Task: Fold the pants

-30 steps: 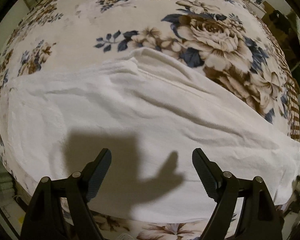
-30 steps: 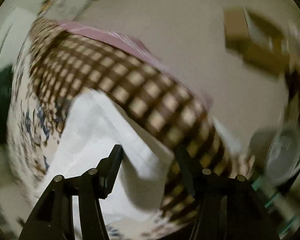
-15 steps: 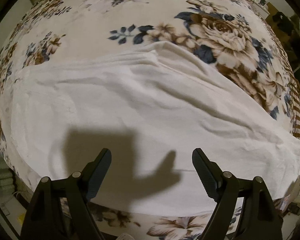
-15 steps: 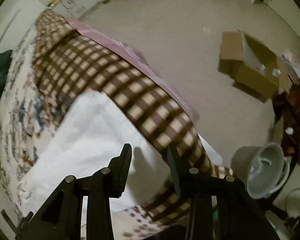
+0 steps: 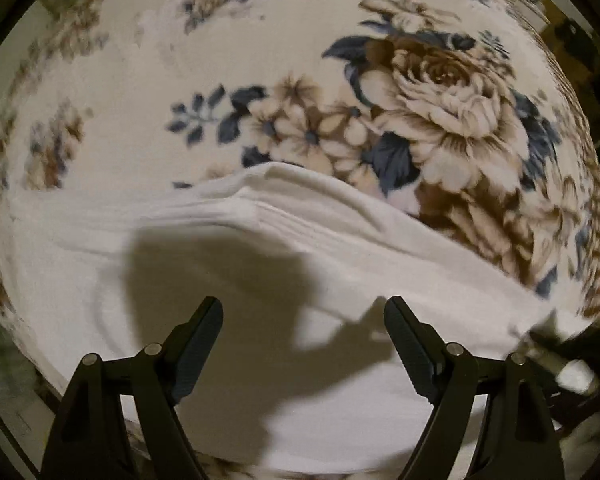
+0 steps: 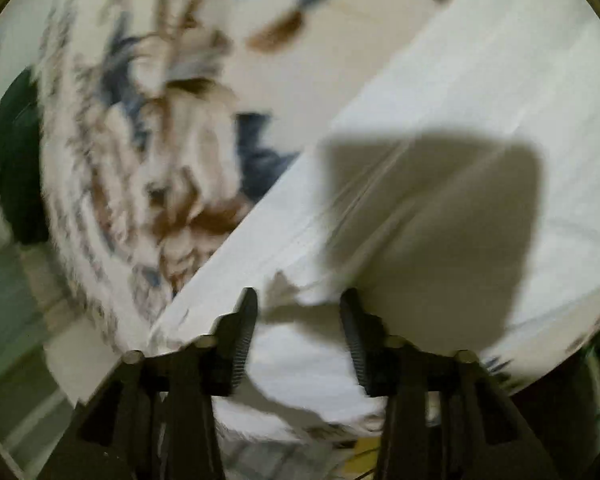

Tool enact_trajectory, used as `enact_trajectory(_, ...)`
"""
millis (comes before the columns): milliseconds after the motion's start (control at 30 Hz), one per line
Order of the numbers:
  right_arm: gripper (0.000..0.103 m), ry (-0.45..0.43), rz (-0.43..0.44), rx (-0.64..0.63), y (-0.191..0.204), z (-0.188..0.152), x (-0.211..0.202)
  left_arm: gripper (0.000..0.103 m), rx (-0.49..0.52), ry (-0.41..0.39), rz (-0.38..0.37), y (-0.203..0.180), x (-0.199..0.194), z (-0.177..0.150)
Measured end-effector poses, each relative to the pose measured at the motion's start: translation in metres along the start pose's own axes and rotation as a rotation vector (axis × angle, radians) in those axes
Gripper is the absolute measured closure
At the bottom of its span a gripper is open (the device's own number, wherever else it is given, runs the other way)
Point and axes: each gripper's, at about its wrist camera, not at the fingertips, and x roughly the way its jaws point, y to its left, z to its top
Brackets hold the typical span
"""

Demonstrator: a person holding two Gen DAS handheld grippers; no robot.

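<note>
Pants (image 5: 284, 380), white, lay flat under both grippers on a floral blanket (image 5: 440, 100).

Left gripper (image 5: 303, 344): jaws wide apart, nothing between them, hovering over the cloth with its shadow cast straight ahead. Just beyond the tips, a raised ridge of stacked layers (image 5: 268, 208) ran across the view; past that, bare blanket. Off to the right, a dark blurred shape at the frame edge, too smeared to name.

Right gripper (image 6: 298, 336): jaws parted about halfway, nothing gripped, poised close above the pants (image 6: 460, 160) near a long straight edge that ran diagonally away to the upper right. Left of that edge, blanket (image 6: 160, 140); further left, a dark green shape at the rim. View badly blurred, so contact with the cloth could not be judged.

Judged as mid-fold: already doubled lengthwise, next fold not yet started.

Risks from here:
- Pinching only the top layer at the edge, because stacked layers sit flush; would peel the fold open on lifting.
- Catching the blanket along with the pants, because both are soft and lie touching; would drag the bedding.
- Uneven lift between the two sides, skewing the fold.
- Existing ridge left unsmoothed, giving a lumpy result.
</note>
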Motion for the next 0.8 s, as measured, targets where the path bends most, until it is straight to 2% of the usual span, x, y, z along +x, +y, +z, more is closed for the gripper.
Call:
enact_trajectory(67,0.094,-0.027,-0.004,0.003,0.004,-0.005,0.001,0.025,-0.064,0.081,-0.069,0.005,0.019,0.008)
enact_trajectory(100,0.098,-0.037,0.000,-0.004,0.004,-0.006,0.000,0.041,-0.093,0.102,-0.097,0.007,0.026,0.010)
enact_trajectory(133,0.099,-0.045,0.005,-0.014,0.005,-0.008,-0.002,0.050,-0.123,0.111,-0.104,0.010,0.032,0.012)
enact_trajectory(167,0.100,-0.054,0.009,-0.024,0.008,-0.010,-0.003,0.064,-0.146,0.109,-0.112,0.014,0.036,0.014)
enact_trajectory(200,0.101,-0.062,0.016,-0.029,0.010,-0.009,-0.004,0.072,-0.159,0.098,-0.120,0.016,0.036,0.015)
enact_trajectory(233,0.101,-0.066,0.021,-0.035,0.010,-0.010,-0.008,0.077,-0.165,0.090,-0.120,0.018,0.036,0.016)
enact_trajectory(300,0.101,-0.080,0.027,-0.060,0.011,-0.010,-0.019,0.092,-0.163,0.053,-0.136,0.024,0.030,0.016)
enact_trajectory(500,0.101,-0.119,0.078,-0.061,0.008,-0.008,-0.045,0.097,-0.127,-0.019,-0.175,0.029,0.013,0.023)
enact_trajectory(633,0.101,-0.135,0.087,-0.058,0.015,-0.005,-0.046,0.102,-0.097,-0.069,-0.198,0.025,0.003,0.049)
enact_trajectory(800,0.101,-0.158,0.077,-0.067,0.027,0.003,-0.046,0.102,-0.044,-0.126,-0.180,0.020,-0.007,0.074)
